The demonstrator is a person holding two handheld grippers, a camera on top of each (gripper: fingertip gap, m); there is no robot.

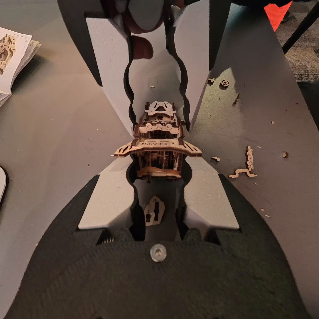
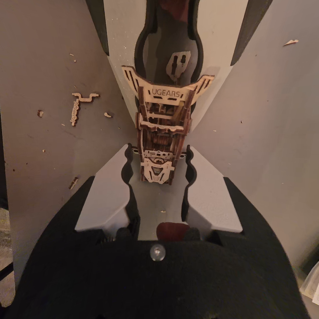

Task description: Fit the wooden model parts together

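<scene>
Grey table [image 1: 43, 138], dim room, wood scraps scattered. Model [image 1: 158, 138] lies on table between two opposed grippers. Left gripper [image 1: 158, 165] clamped on model's winged end, fingers tight to frame. Right gripper [image 2: 158, 155] straddles nose end, jaws apart, pads beside small side lugs, contact not clear. Loose parts [image 1: 242, 172] to left gripper's right: bracket piece, ornate strip just beside it, small ring farther ahead. Booklet [image 1: 12, 57] far left. Step, as judged: steadying model, no part in hand. Next likely: right gripper fetches loose piece, aligns tabs, presses gently; thin ply could snap.

Black tongs [image 1: 158, 165], grey fingers [image 1: 110, 195], wavy pads, perhaps one silver screw [image 1: 158, 252]
</scene>
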